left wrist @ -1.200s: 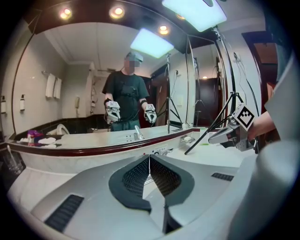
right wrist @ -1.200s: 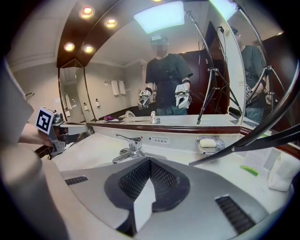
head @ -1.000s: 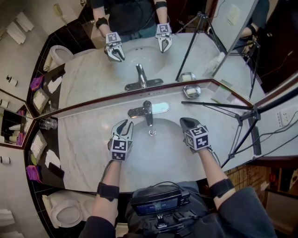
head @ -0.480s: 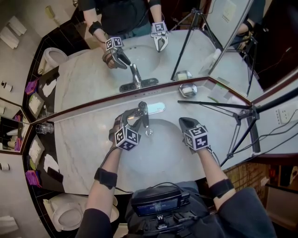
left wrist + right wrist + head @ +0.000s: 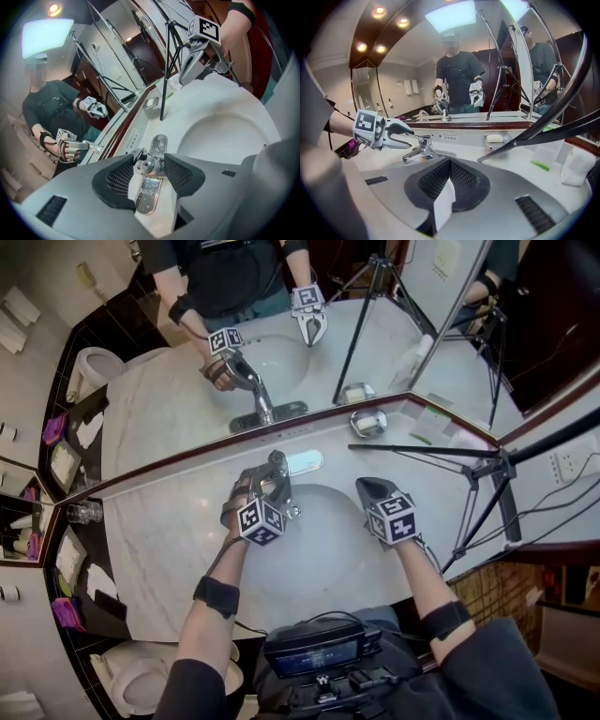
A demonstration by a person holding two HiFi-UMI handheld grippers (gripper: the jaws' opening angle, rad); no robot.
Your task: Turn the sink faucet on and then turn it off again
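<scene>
The chrome faucet (image 5: 278,463) stands at the back rim of the white basin (image 5: 323,526). My left gripper (image 5: 257,480) has reached it and is rolled onto its side. In the left gripper view the left gripper (image 5: 150,158) straddles the faucet lever (image 5: 146,164); its jaws have just been opening, and the lever sits between the pads with a gap on each side. My right gripper (image 5: 364,487) hovers over the basin's right side, shut and empty. From the right gripper view, the shut right gripper (image 5: 447,180) faces the faucet (image 5: 419,151) and the left gripper (image 5: 391,133).
A soap dish (image 5: 368,421) sits on the marble counter (image 5: 159,549) at the back right. A black tripod (image 5: 487,474) stands at the right, one leg reaching across the counter. A glass (image 5: 82,512) is at the far left. The mirror rises right behind the faucet.
My left gripper moved from the basin's front left up to the faucet, rolled sideways and opened around the lever. The right gripper stayed put.
</scene>
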